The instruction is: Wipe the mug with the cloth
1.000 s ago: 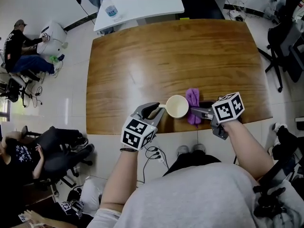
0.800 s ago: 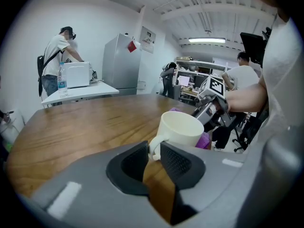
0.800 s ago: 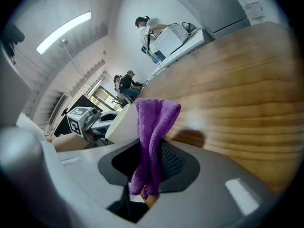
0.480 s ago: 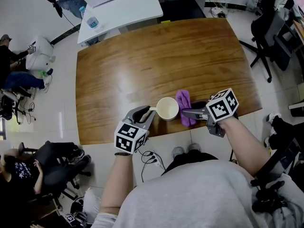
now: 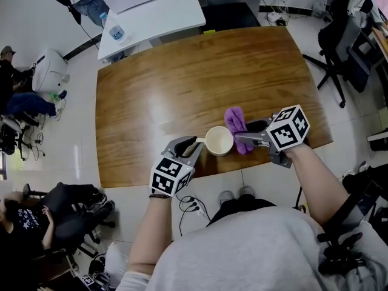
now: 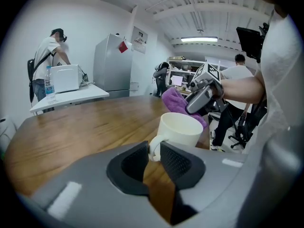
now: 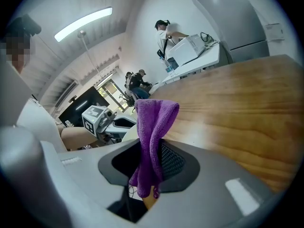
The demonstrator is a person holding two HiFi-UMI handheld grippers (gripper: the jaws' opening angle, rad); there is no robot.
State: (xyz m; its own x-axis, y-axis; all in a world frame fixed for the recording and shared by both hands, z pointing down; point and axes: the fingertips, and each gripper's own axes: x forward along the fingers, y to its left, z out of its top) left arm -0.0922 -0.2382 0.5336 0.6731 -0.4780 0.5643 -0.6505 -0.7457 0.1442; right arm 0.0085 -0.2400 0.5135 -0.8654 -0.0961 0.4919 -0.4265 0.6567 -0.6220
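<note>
**A:** ok so where's the mug (image 5: 219,141) sitting?

**B:** Close to the bench's (image 5: 182,83) near edge, a bit right of the middle. It's upright, mouth up. The left gripper (image 6: 153,156) has it by the handle (image 6: 154,146). The fingers (image 6: 178,164) are almost together, pinching that loop from both sides.

**A:** and the cloth?

**B:** The purple cloth (image 5: 235,123) is clamped in the right gripper (image 7: 152,161). Those fingers are squeezed tight onto it. A folded bunch sticks out past the tips, and a little tail hangs out the back end. The bunch is right at the mug's right side, up by the rim. Honestly can't say if it's actually touching the mug or just next to it.

**A:** mug standing on the bench or lifted?

**B:** No idea. In the left gripper view the gripper body covers the base, and the head view looks nearly straight down.
</note>
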